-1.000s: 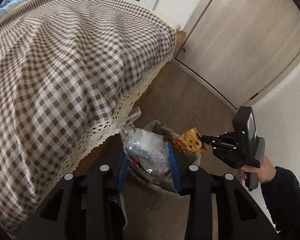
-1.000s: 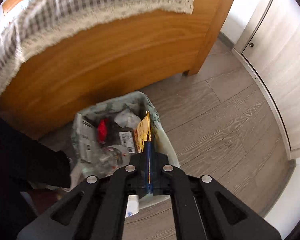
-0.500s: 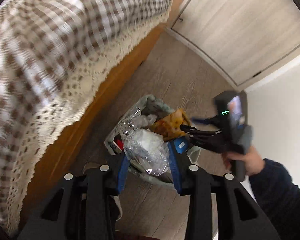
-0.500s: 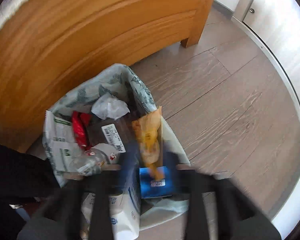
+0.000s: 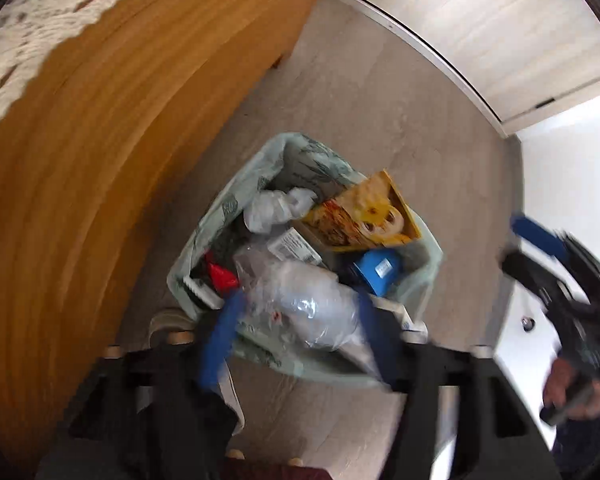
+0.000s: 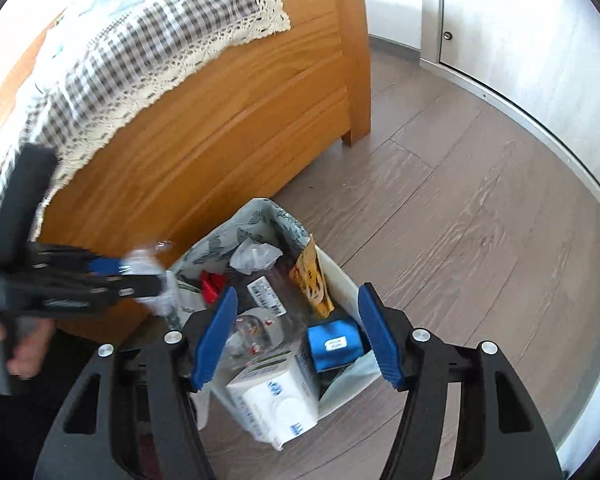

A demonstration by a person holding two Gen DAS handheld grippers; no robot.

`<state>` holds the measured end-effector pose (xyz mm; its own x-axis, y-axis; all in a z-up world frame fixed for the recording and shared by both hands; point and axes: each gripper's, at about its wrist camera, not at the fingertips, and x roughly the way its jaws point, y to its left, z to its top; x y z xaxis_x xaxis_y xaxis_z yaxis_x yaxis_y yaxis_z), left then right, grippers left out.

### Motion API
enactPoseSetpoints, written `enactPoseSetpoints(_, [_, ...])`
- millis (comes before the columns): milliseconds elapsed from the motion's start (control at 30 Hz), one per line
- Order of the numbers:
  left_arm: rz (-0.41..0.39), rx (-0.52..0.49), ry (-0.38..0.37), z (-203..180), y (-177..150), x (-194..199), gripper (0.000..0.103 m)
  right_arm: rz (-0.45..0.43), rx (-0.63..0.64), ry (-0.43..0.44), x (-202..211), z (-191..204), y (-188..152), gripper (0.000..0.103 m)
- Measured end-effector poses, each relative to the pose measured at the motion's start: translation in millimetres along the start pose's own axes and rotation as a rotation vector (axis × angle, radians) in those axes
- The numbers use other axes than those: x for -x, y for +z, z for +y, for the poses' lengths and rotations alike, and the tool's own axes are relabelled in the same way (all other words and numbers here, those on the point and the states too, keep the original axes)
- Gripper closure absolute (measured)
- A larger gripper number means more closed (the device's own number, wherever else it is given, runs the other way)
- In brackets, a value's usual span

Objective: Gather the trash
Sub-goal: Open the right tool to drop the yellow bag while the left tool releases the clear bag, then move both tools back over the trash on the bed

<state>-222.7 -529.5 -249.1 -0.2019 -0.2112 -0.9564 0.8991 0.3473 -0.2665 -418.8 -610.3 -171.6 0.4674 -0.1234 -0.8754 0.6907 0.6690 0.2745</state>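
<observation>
Down over the trash bin (image 5: 428, 276) we hold our left tongs (image 5: 296, 316), whose blue pads have just been spreading apart; a crumpled clear plastic bag (image 5: 312, 304) lies between them, but the left-wrist view is blurred and we cannot tell whether either pad still presses on it. Seen from the right wrist, the left tongs (image 6: 140, 276) sit at the bin's left rim with clear plastic at their tips. Our right tongs (image 6: 296, 336) have also just opened and stand wide apart with nothing between the pads, hovering above the near edge of the bin (image 6: 340, 272). A yellow snack wrapper (image 6: 312, 280) leans upright against the bin's right wall, free of both tools; in the left view the same wrapper (image 5: 364, 216) lies at the far right corner. Around it in the patterned liner we see a white crumpled wrapper (image 6: 256, 254), a red scrap (image 6: 212, 282), a blue box (image 6: 332, 344) and a white carton (image 6: 272, 404). The bin stands on the wooden floor (image 6: 460, 200) just beside the bed frame (image 6: 220, 140), which closes off its left side under the hanging checked cover (image 6: 140, 40); to the right and beyond, the floor lies open up to the cabinet doors (image 6: 520, 32).
</observation>
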Motion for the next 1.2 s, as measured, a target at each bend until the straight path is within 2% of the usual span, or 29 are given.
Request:
enactPoseSetpoints(133, [-0.004,0.024,0.030,3.1,3.1,-2.1,0.030,0.021,0.000,0.015,5.2,4.5,-5.1,0.042])
enactPoseSetpoints(267, [-0.033,0.003,0.057,6.5,-0.3,3.4,0.026,0.048,0.022,0.009,-2.3,15.6,-10.0,0.042])
enactPoseSetpoints(467, [-0.022,0.001,0.117,13.9,-4.6,7.7,0.025,0.100,0.079,-0.045,-12.1,32.5,-11.8,0.042])
enactPoseSetpoints(600, [-0.072,-0.043,0.088,6.9,-7.9,23.7,0.025,0.092,0.101,-0.069,-1.9,39.1,-11.5,0.042])
enactPoseSetpoints(700, [-0.109,-0.047,0.043,2.4,-10.2,49.9,0.025,0.053,0.116,-0.091,15.0,45.0,-6.7,0.042])
enactPoseSetpoints(833, [-0.227,-0.036,-0.002,1.0,-19.3,116.8,0.025,-0.013,0.128,-0.101,37.1,57.4,6.2,0.042])
enactPoseSetpoints(900, [-0.318,-0.041,-0.001,3.9,-26.3,158.4,0.025,-0.044,0.145,-0.102,45.7,67.0,16.8,0.042])
enactPoseSetpoints(933, [-0.369,-0.039,0.003,7.4,-30.6,179.7,0.021,-0.065,0.157,-0.100,51.0,75.5,22.0,0.042])
enactPoseSetpoints(1033, [-0.505,0.007,0.063,23.2,-45.8,236.4,0.015,-0.128,0.201,-0.081,64.5,104.7,37.5,0.041])
enactPoseSetpoints(1200, [-0.643,0.092,0.113,58.2,-81.1,308.5,0.014,-0.222,0.306,-0.020,86.3,167.4,58.3,0.038])
